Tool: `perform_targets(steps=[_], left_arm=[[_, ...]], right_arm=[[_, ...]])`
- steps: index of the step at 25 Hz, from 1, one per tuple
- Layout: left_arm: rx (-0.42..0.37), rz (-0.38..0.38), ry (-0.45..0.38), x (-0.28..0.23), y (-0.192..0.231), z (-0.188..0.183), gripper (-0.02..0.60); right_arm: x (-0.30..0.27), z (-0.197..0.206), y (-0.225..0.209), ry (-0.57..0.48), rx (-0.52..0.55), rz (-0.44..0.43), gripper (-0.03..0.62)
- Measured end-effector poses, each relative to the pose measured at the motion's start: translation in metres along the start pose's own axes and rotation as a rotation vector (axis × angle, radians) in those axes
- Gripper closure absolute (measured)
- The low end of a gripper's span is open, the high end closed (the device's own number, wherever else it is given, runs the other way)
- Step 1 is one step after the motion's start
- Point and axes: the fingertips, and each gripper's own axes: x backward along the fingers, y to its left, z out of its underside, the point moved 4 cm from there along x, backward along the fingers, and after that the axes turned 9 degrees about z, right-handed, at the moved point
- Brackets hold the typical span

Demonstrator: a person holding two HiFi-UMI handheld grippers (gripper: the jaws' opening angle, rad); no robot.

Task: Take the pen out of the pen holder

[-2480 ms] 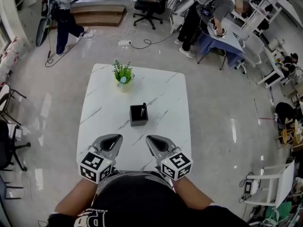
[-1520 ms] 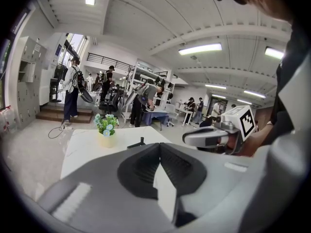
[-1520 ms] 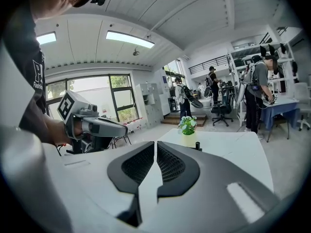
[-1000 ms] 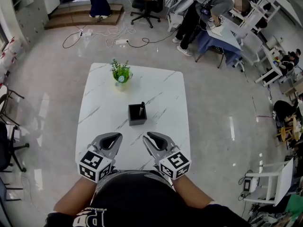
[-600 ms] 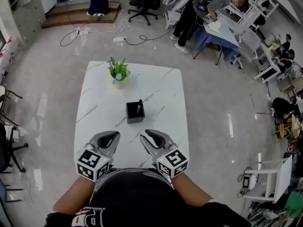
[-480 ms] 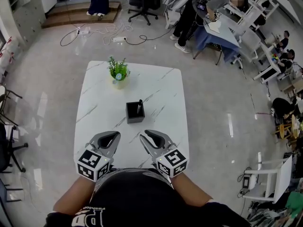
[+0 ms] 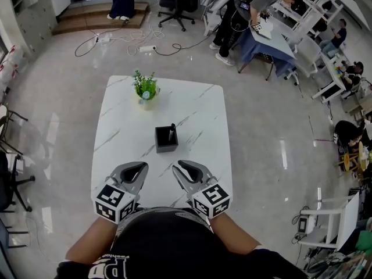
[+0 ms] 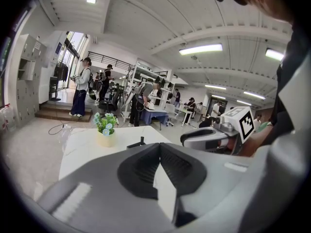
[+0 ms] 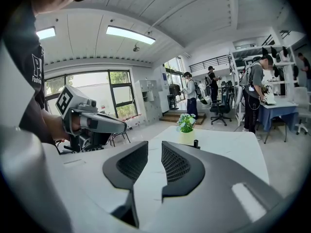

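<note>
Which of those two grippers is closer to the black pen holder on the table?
Right, slightly. Both hover at the table's near edge, short of the pen holder: the right gripper just right of it, the left gripper farther off to its left.

you wear black short-sleeve tee (image 7: 168,246), white lettering (image 7: 113,269) | your left gripper (image 7: 139,168), right gripper (image 7: 181,167): grey shells, black ribbed pads (image 9: 177,166) | white cubes (image 7: 116,203), black square markers

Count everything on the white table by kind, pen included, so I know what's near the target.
Pen holder: 1
Pen: 1, standing in the pen holder
Potted plant: 1
Total: 3
</note>
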Motion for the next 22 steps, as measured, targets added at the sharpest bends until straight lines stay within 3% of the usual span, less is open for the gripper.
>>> perform_targets(steps=[22], left_arm=[[0.01, -0.037, -0.005, 0.008, 0.006, 0.003, 0.525]], right_arm=[[-0.031, -0.001, -0.047, 0.042, 0.057, 0.069, 0.514]])
